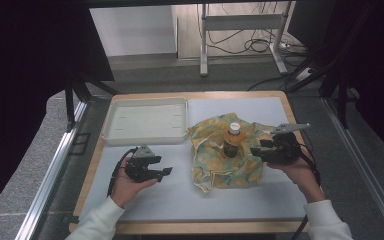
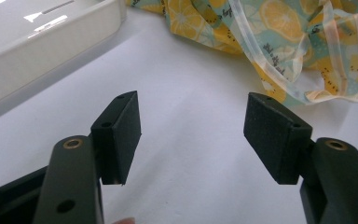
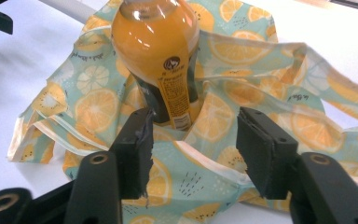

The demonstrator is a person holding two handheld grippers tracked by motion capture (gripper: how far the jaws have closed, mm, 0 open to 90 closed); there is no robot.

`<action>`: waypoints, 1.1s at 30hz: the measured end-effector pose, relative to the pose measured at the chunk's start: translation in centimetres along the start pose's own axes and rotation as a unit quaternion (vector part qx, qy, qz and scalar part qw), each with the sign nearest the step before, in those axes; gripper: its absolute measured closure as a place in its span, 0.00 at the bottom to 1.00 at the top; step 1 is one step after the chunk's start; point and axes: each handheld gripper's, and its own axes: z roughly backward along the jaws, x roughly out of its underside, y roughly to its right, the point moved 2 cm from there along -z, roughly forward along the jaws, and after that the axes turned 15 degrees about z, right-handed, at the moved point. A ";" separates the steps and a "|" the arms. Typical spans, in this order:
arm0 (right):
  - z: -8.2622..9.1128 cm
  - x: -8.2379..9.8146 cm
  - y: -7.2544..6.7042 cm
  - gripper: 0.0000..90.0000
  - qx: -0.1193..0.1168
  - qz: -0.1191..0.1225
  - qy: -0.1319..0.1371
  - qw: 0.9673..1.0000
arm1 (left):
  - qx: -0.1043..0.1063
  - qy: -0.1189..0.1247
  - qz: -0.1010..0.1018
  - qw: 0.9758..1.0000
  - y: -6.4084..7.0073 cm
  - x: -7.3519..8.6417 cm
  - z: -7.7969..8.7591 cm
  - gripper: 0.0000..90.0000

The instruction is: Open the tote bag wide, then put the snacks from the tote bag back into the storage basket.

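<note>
On the white table mat (image 1: 180, 195), an orange juice bottle (image 1: 233, 140) stands upright in the middle of a crumpled lemon-print cloth bag (image 1: 215, 167). Just right of it, the right gripper (image 1: 260, 150) has its jaws spread, pinching nothing. Well left, the left gripper (image 1: 166, 171) also gapes empty, near a white tray (image 1: 112, 125).

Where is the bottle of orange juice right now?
In the high view the orange juice bottle stands upright on the lemon-print cloth, right of the white tray and just left of the right tongs.
</note>
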 end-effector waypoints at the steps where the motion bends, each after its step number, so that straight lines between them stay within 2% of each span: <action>1: 0.1 -0.1 0.0 0.48 0.000 0.002 -0.002 1.000 | 0.000 -0.002 -0.003 1.000 0.1 0.1 0.0 0.41; 3: 0.1 -0.6 0.1 0.45 0.000 0.003 -0.004 1.000 | -0.002 -0.004 -0.010 1.000 0.3 0.3 -0.1 0.40; 8: 0.5 -1.9 0.1 0.38 0.002 0.011 -0.006 1.000 | 0.001 -0.001 -0.006 1.000 0.4 0.5 0.2 0.40; 11: 0.8 -2.5 0.0 0.35 -0.002 0.012 -0.004 1.000 | 0.010 0.003 0.000 1.000 0.5 0.5 0.3 0.40; 16: 0.7 -3.4 -0.2 0.32 0.000 0.019 -0.012 1.000 | 0.011 0.002 0.002 1.000 0.5 0.4 0.0 0.40; 25: -0.5 -4.9 -0.2 0.27 -0.006 0.022 -0.025 0.999 | 0.012 0.005 0.000 1.000 0.3 0.3 0.1 0.40; 33: -2.3 -6.6 -0.4 0.23 -0.014 0.030 -0.044 0.998 | 0.010 0.005 0.002 1.000 0.2 0.5 0.3 0.40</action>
